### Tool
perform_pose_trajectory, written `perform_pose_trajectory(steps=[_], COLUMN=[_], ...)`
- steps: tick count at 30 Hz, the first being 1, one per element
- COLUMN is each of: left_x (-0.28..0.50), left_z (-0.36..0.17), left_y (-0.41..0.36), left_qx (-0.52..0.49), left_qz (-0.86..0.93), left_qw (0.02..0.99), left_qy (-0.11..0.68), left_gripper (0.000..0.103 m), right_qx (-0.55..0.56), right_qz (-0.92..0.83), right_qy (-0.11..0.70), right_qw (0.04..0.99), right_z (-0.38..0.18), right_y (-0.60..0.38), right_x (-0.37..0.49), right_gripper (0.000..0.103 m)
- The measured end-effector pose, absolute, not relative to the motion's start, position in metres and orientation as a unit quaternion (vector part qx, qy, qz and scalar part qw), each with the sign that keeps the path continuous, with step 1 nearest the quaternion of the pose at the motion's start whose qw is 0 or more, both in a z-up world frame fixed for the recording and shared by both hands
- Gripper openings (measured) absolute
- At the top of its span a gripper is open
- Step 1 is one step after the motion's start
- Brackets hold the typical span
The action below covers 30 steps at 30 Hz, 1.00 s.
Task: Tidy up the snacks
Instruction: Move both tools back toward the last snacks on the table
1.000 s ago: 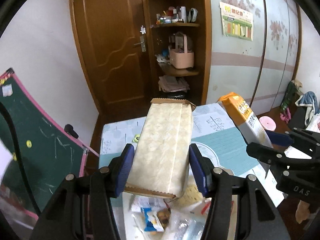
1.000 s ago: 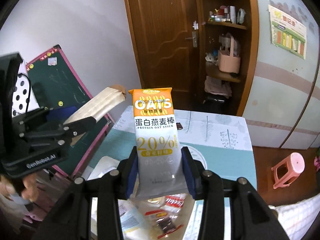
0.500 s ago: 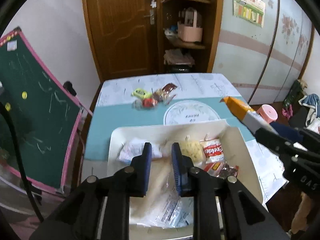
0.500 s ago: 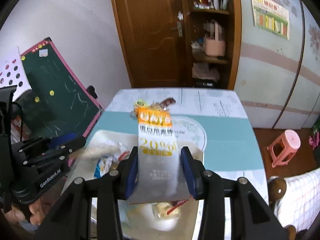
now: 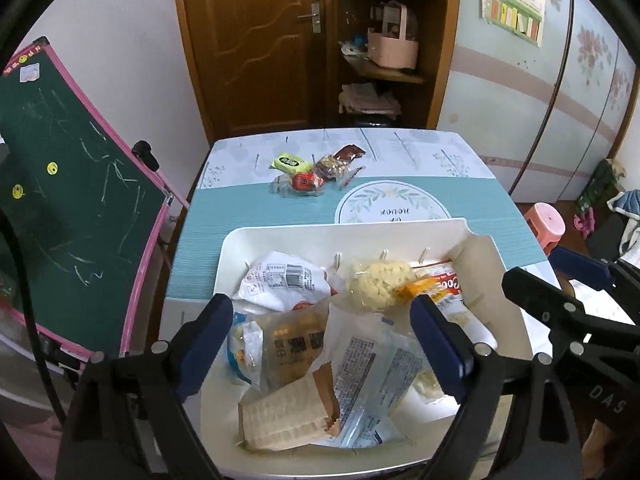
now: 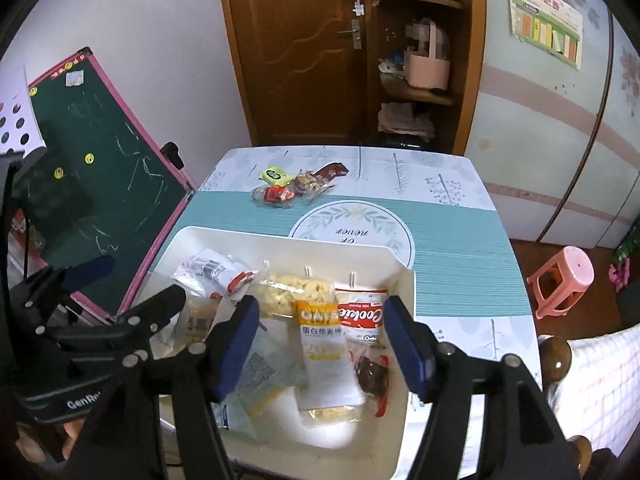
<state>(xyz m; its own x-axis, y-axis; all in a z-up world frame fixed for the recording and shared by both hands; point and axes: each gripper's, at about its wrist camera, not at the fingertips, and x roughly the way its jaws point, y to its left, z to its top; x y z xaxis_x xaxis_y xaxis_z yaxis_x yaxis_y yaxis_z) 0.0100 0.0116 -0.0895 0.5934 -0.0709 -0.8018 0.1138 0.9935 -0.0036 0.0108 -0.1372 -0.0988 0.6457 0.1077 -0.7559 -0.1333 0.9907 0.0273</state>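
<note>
A white bin (image 5: 280, 236) (image 6: 188, 236) on the table holds several snack packets. My left gripper (image 5: 320, 344) is open and empty above the bin; the beige patterned packet (image 5: 288, 420) lies below it. My right gripper (image 6: 320, 340) is open and empty above the bin; the orange-and-white oat bar packet (image 6: 324, 352) lies below it, beside a Cookie pack (image 6: 362, 314). A small pile of loose snacks (image 5: 316, 170) (image 6: 294, 186) lies on the table beyond the bin.
The table (image 5: 248, 208) carries a teal mat with a round white print (image 6: 352, 226). A green chalkboard (image 5: 60, 176) leans at the left. A pink stool (image 6: 564, 280) stands at the right. A wooden door and shelves are behind.
Both grippers tilted down over the bin and opened. The beige packet dropped from the left gripper into the bin, and the oat bar dropped from the right one.
</note>
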Motion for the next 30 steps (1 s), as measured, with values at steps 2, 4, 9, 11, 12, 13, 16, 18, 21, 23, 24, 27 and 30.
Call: perform_pose_trajectory(steps=[2,4,9,11,12,13,16,18,21,23,24,27,30], left_x=[0.011,0.011,0.011,0.011,0.012,0.011,0.011,0.011,0.010,0.010,0.010,0.012,0.015], left_z=[-0.090,-0.090,-0.090,-0.089,-0.090,-0.090,-0.089,-0.088,-0.087,-0.086,-0.086,-0.083,-0.078], left_y=[0.012,0.012,0.013,0.014,0.014,0.014,0.014,0.015,0.014,0.014,0.015,0.017,0.022], left_qx=[0.021,0.020,0.023,0.024,0.024,0.025,0.027,0.027,0.028,0.029,0.030,0.030,0.030], left_qz=[-0.053,-0.053,-0.051,-0.050,-0.050,-0.050,-0.048,-0.048,-0.047,-0.047,-0.047,-0.050,-0.047], left_qw=[0.891,0.891,0.891,0.891,0.891,0.891,0.892,0.892,0.894,0.895,0.896,0.899,0.903], left_qy=[0.451,0.451,0.451,0.450,0.450,0.451,0.449,0.448,0.445,0.443,0.441,0.434,0.425], left_gripper=[0.090,0.090,0.090,0.090,0.090,0.090,0.090,0.090,0.090,0.090,0.090,0.090,0.090], right_qx=[-0.010,-0.004,-0.002,-0.001,-0.001,-0.001,-0.001,0.001,0.004,0.005,0.006,0.001,-0.007], right_qz=[0.067,0.068,0.068,0.069,0.069,0.069,0.068,0.068,0.067,0.067,0.066,0.066,0.065], right_qy=[0.419,0.422,0.423,0.423,0.423,0.423,0.424,0.425,0.427,0.429,0.429,0.428,0.425], right_qw=[0.906,0.904,0.904,0.904,0.904,0.904,0.903,0.903,0.902,0.901,0.901,0.902,0.903], right_z=[-0.100,-0.101,-0.102,-0.102,-0.102,-0.102,-0.103,-0.103,-0.104,-0.105,-0.105,-0.105,-0.104], right_y=[-0.139,-0.139,-0.140,-0.142,-0.142,-0.142,-0.142,-0.143,-0.144,-0.144,-0.144,-0.143,-0.140], right_x=[0.011,0.012,0.011,0.011,0.010,0.011,0.010,0.010,0.009,0.010,0.011,0.011,0.012], right_gripper=[0.065,0.065,0.065,0.065,0.065,0.065,0.065,0.065,0.065,0.065,0.065,0.065,0.065])
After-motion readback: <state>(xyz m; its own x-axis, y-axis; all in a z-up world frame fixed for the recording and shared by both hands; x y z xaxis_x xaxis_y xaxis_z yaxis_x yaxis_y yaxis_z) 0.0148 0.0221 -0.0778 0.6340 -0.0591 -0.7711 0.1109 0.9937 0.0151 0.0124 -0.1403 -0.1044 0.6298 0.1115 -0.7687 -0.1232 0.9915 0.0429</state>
